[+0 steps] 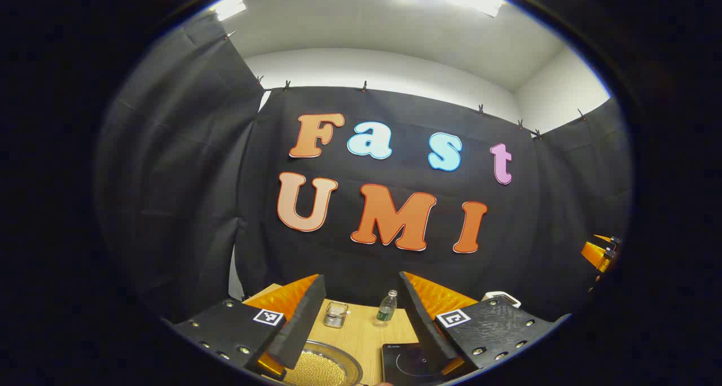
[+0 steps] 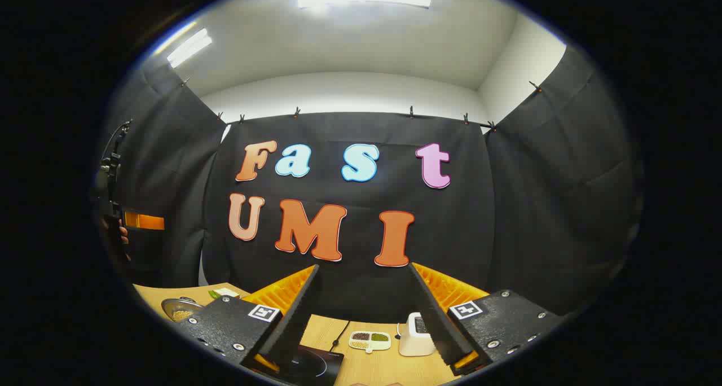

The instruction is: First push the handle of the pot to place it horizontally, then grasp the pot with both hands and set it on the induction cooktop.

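Low in the left gripper view, a metal pot (image 1: 324, 366) filled with yellowish grains sits on the wooden table (image 1: 361, 329); its handle is hidden. The black induction cooktop (image 1: 410, 363) lies just right of it. My left gripper (image 1: 361, 277) is open and raised above both, holding nothing. In the right gripper view the pot (image 2: 180, 307) sits at the far left of the table and the cooktop (image 2: 313, 364) lies near my left finger. My right gripper (image 2: 364, 267) is open and empty, held high over the table.
A small bottle (image 1: 386, 307) and a glass jar (image 1: 335, 314) stand at the back of the table. A divided dish of beans (image 2: 369, 340) and a white device (image 2: 414, 327) sit behind the cooktop. A hand (image 2: 115, 231) holds the other gripper at the left.
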Tool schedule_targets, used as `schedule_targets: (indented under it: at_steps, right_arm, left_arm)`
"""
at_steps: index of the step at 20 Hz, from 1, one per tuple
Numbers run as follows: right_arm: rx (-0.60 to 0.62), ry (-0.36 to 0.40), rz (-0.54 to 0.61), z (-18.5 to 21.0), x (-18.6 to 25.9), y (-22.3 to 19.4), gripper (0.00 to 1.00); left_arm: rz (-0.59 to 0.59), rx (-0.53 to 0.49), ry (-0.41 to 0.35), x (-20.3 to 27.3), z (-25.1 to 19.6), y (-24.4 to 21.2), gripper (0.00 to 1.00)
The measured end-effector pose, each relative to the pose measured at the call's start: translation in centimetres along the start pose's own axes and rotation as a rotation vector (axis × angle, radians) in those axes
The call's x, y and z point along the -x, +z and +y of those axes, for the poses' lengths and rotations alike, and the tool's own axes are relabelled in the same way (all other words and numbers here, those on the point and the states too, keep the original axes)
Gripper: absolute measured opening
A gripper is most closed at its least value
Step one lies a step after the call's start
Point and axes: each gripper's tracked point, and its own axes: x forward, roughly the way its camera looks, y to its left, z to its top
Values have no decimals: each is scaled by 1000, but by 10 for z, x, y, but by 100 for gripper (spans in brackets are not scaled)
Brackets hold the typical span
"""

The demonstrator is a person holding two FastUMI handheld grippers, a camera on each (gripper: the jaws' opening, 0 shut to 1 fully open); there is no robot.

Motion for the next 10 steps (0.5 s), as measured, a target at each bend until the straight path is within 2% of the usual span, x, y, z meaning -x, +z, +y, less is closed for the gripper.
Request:
schedule_targets:
  at_steps: [1,2,3,4,10]
  right_arm:
    - [1,1,-2,-2,-2,1,94]
    - [0,-2,-5,-4,-3,1,99]
    - [-2,0,-6,-4,-5,1,99]
    - [-5,5,-7,-4,-6,2,94]
    - [-5,9,-8,-3,-14,0,94]
  left_arm:
    - [-2,-3,6,-1,1,1,83]
    - [-4,-9,11,-2,2,2,82]
    - [-4,-13,15,-2,3,1,82]
    - [-3,-16,16,-1,3,1,82]
    - [-19,-8,-19,-7,-1,-1,83]
